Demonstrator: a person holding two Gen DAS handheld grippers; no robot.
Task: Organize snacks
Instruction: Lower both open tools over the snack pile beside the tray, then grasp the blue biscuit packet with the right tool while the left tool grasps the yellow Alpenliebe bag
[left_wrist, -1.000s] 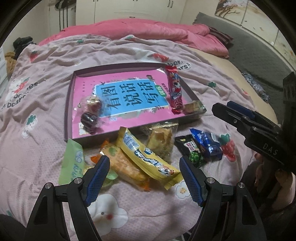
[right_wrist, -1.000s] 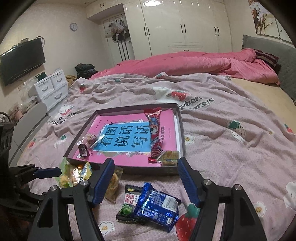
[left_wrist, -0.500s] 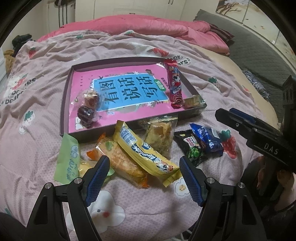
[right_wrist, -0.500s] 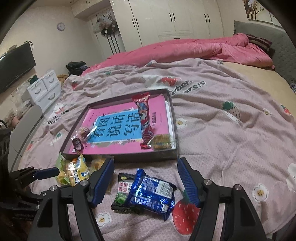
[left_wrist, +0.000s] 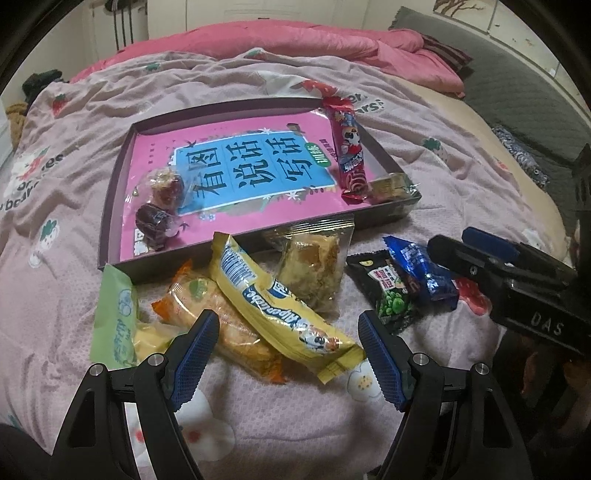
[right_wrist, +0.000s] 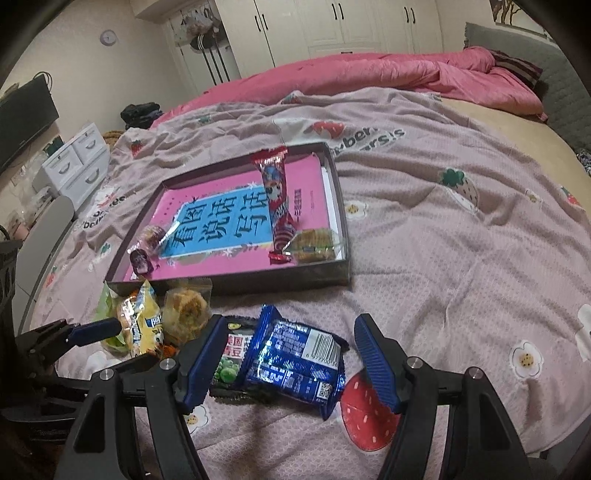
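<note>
The left gripper (left_wrist: 286, 349) is held with its fingers apart above the yellow snack packet (left_wrist: 273, 306), which lies on the orange packet (left_wrist: 218, 321) near the front edge of the bedspread (left_wrist: 461, 173). The right gripper (right_wrist: 286, 360) is also spread wide, over the blue packet (right_wrist: 295, 363) that rests on the black green-pea packet (right_wrist: 231, 363). In the shallow box (right_wrist: 341, 206), a red wafer bar (right_wrist: 275, 206) lies along the right side, and two wrapped candies (left_wrist: 160, 203) are placed at the left front corner.
</note>
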